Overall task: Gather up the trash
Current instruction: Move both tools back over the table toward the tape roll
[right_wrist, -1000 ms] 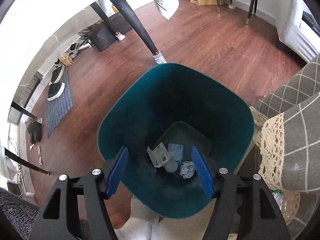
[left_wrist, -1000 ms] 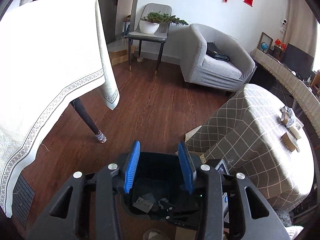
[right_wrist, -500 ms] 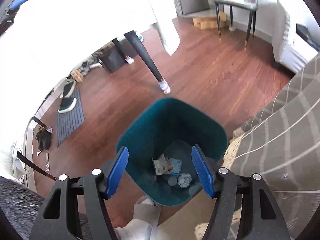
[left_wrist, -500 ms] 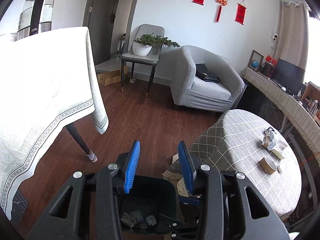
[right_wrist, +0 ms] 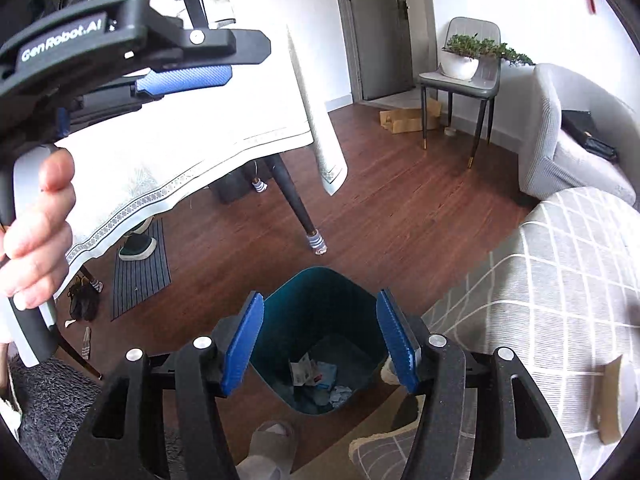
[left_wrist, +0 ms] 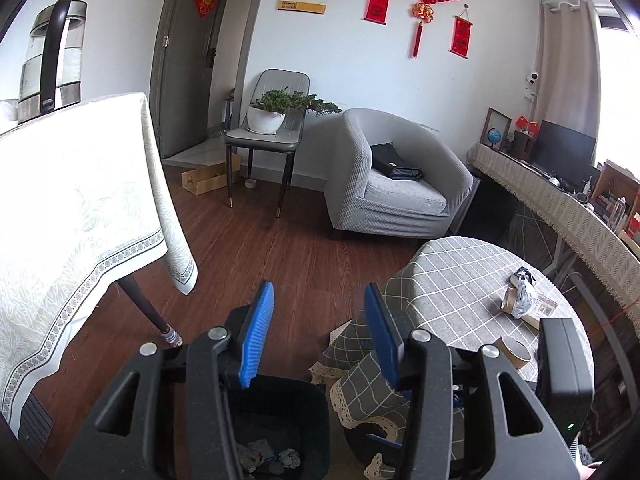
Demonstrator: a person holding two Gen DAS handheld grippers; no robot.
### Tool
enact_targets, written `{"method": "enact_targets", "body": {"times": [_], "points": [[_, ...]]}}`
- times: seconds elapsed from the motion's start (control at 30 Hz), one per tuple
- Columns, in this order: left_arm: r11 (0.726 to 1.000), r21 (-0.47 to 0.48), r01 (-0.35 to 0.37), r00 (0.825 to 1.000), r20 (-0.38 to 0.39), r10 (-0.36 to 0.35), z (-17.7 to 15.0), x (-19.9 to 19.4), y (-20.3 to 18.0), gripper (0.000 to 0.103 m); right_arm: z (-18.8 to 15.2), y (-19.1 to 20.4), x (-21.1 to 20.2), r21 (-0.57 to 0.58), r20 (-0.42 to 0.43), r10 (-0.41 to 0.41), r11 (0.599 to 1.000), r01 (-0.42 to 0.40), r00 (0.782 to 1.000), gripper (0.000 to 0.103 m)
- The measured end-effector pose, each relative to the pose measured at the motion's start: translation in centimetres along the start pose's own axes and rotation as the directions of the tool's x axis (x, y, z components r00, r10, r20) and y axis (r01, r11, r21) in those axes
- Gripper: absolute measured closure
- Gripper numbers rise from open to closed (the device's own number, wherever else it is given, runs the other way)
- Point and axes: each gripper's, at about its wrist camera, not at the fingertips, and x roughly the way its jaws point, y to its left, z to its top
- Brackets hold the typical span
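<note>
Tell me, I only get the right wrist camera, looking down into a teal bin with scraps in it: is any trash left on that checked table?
Observer: Yes. The left wrist view shows a crumpled wrapper lying on the checked table.
Operator: Anything else by it?
Observer: A small brown roll sits right against the wrapper.
Operator: Is the other gripper carrying something?
Observer: No. The left gripper is open; its jaws have just been opening, with nothing between them.
</note>
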Motion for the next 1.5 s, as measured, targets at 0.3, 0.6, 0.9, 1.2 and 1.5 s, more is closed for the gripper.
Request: {"method": "enact_targets", "body": {"times": [0.3,0.6,0.9,1.2,1.5], "points": [[0.998,0.059,0.038,0.999,-0.030,-0.037,-0.3,1.9,-4.1,0.037,-0.8,-5.2,-5.6,0.059,0.048,-0.111,0.992,0.108,0.993,0.046],[0.985,0.152,0.085,0.995,-0.061,-0.076,-1.2,3.6,-9.7,0.026,-3.0,-9.7,-10.2,0.122,0.073,-0.226,0.969,0.216,0.971,0.046],[0.947,0.269,0.174,0.982,-0.124,-0.145,-3.0,5.5,-16.7,0.020,-6.2,-14.1,-15.1,0.202,0.071,-0.340,0.926,0.320,0.938,0.045],[0.898,0.358,0.257,0.961,-0.192,-0.198,-5.1,7.3,-22.4,0.011,-8.6,-18.4,-18.1,0.356,0.059,-0.392,0.867,0.348,0.918,0.045],[0.851,0.447,0.276,0.948,-0.270,-0.165,-8.0,9.4,-26.1,0.011,-10.1,-21.1,-19.8,0.454,0.054,-0.416,0.820,0.348,0.908,0.039]]}}
